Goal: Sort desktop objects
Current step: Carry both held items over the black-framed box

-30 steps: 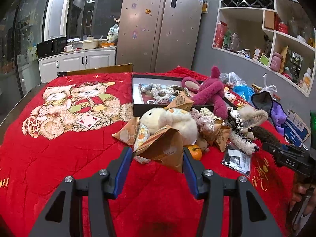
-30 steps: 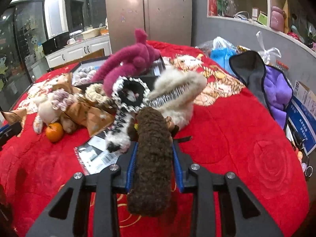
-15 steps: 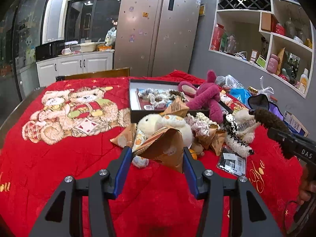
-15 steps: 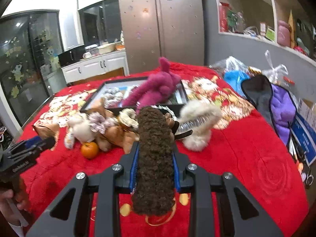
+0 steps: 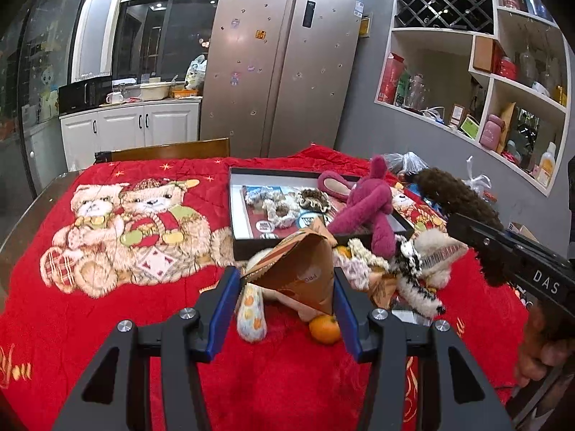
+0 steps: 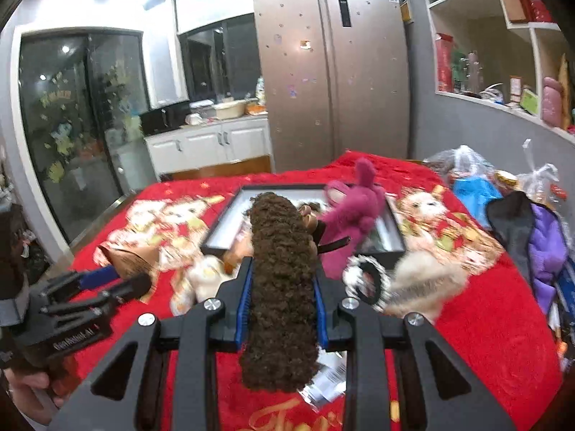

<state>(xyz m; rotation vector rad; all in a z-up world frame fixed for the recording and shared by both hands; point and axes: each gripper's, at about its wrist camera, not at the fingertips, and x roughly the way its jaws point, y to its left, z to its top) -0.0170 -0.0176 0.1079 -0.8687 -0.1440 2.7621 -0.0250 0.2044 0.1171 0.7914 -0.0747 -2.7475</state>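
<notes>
Brown curly fleece fills the right gripper [image 6: 282, 305]: its jaws are closed narrowly on a long fuzzy hair clip [image 6: 282, 273], which sticks out past both ends of the blue pads and hangs lifted above the red blanket [image 6: 485, 327] covering the surface. Beyond the tip of that clip lies a shallow black tray [image 6: 230, 226], with a magenta plush toy [image 6: 354, 212] sprawled over its right side. Just right of the right jaws sit a black-and-white scrunchie [image 6: 366, 276] and a cream furry clip [image 6: 427, 280]. The left gripper [image 5: 287, 309] has its jaws about half apart, pressed against the two sides of a brown paper packet [image 5: 298, 273] shaped like a pyramid, held up off the blanket. Below and between those jaws rest a small orange [image 5: 324, 328] and a pale plush toy [image 5: 251, 314] with orange print. Ahead of the left jaws, the tray [image 5: 237, 212] holds several scrunchies [image 5: 276, 208]. Off to the right of the left jaws, the other gripper shows with the brown clip [image 5: 452, 194] in it, a hand [image 5: 542, 352] beneath.
</notes>
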